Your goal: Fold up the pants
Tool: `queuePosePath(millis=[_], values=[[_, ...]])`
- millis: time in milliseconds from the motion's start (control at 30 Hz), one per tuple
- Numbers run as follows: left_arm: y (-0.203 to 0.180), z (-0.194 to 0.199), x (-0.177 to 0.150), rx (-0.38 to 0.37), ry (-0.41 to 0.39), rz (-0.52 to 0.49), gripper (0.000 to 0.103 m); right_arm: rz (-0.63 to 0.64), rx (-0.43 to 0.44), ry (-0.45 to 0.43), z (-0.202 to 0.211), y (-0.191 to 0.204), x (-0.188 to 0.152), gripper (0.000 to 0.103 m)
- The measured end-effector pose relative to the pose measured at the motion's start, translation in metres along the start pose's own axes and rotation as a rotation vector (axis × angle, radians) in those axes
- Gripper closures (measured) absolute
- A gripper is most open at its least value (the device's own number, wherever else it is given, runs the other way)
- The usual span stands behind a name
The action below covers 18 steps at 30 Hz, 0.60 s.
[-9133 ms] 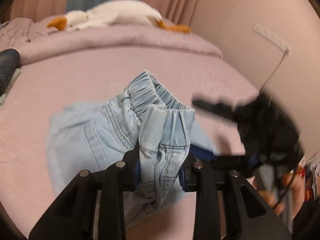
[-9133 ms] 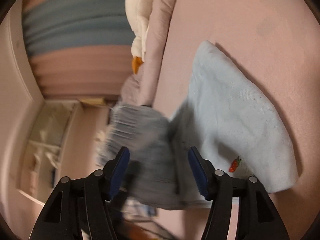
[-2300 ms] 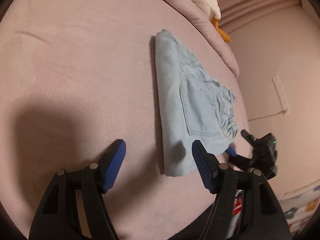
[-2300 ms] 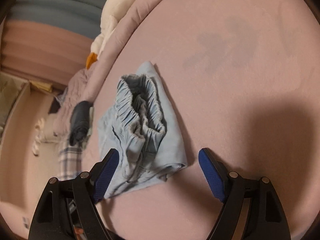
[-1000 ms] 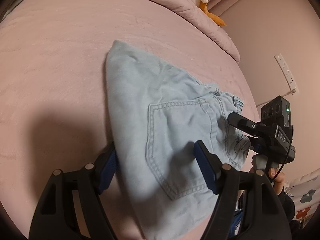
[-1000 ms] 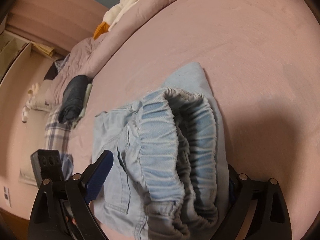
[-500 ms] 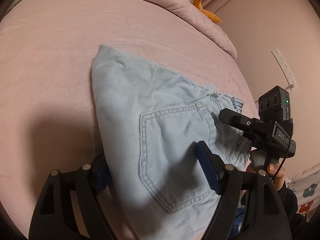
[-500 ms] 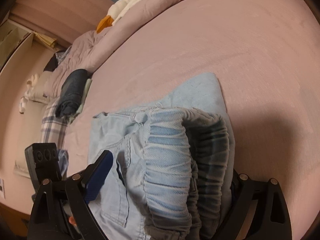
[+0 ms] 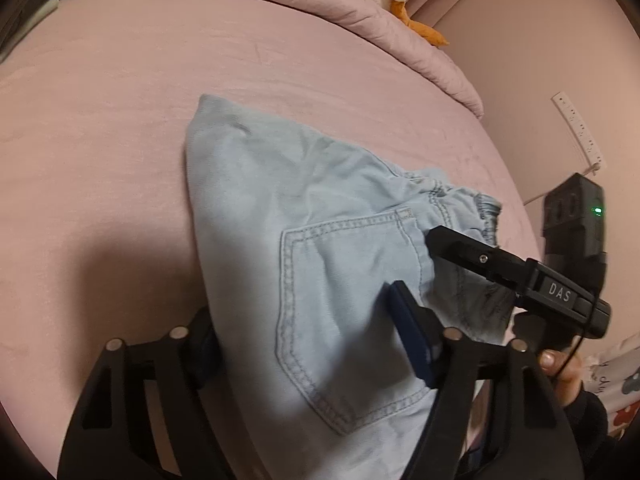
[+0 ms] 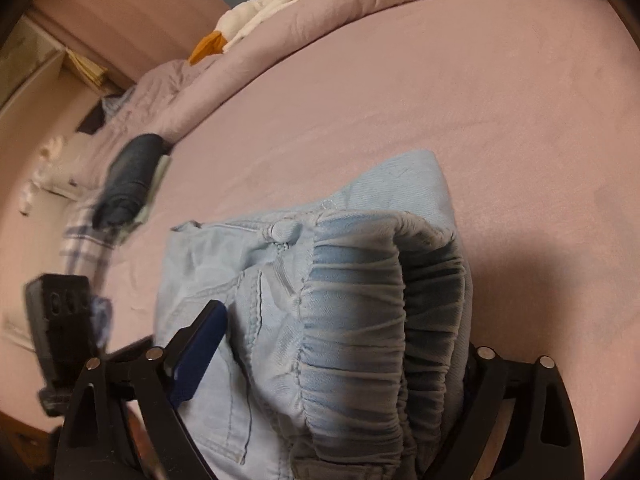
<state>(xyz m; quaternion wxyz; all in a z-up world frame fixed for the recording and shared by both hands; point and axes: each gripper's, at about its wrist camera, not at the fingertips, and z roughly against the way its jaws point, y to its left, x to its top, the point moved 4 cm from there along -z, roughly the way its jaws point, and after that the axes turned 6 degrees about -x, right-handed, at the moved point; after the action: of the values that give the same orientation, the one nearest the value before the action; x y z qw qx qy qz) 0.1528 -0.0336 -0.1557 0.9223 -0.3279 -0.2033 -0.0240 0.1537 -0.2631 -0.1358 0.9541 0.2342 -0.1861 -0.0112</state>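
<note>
pants [image 9: 320, 248]: light-blue denim, folded into a compact bundle, laid on the pink bed sheet [image 9: 120, 100] near its close edge; back pocket [image 9: 344, 300] faces up in the left wrist view, elastic waistband [image 10: 360, 320] bunched toward the right wrist camera.
left gripper [image 9: 316, 340]: jaws closing, straddling the folded edge below the pocket; one blue pad lies on top of the cloth, the other is half hidden at the fold; firm pinch cannot be confirmed, so read as not yet clamped.
right gripper [image 10: 340, 360]: jaws wide but closing, waistband bundle between them; left pad [image 10: 196, 352] seen just clear of the denim, right pad hidden behind the elastic.
hand [image 9: 560, 372]: seen gripping the right tool's handle at the bed edge.
step judged: bundle being taken at both ends, late in the task; folding looks largely done, waistband end still bulky.
next move calls for: both pinches to be completed through all layers, then bundle lifted or pressed evenly so the fold is not pulled open.
risk: only top layer caught; waistband may spring out.
background: plush goose [image 10: 256, 12], dark rolled garment [image 10: 128, 176], well apart.
</note>
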Motion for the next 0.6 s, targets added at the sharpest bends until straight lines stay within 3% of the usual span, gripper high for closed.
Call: queuePosePath(millis=[200, 600], values=[[0.004, 0.006, 0.000, 0.038, -0.021, 0.025, 0.055, -0.008, -0.021, -0.039, 0.011, -0.005, -0.001, 0.038], [-0.013, 0.026, 0.000, 0.077, -0.083, -0.012, 0.072, 0.049, -0.006, -0.133, 0.039, 0.016, -0.004, 0.057]])
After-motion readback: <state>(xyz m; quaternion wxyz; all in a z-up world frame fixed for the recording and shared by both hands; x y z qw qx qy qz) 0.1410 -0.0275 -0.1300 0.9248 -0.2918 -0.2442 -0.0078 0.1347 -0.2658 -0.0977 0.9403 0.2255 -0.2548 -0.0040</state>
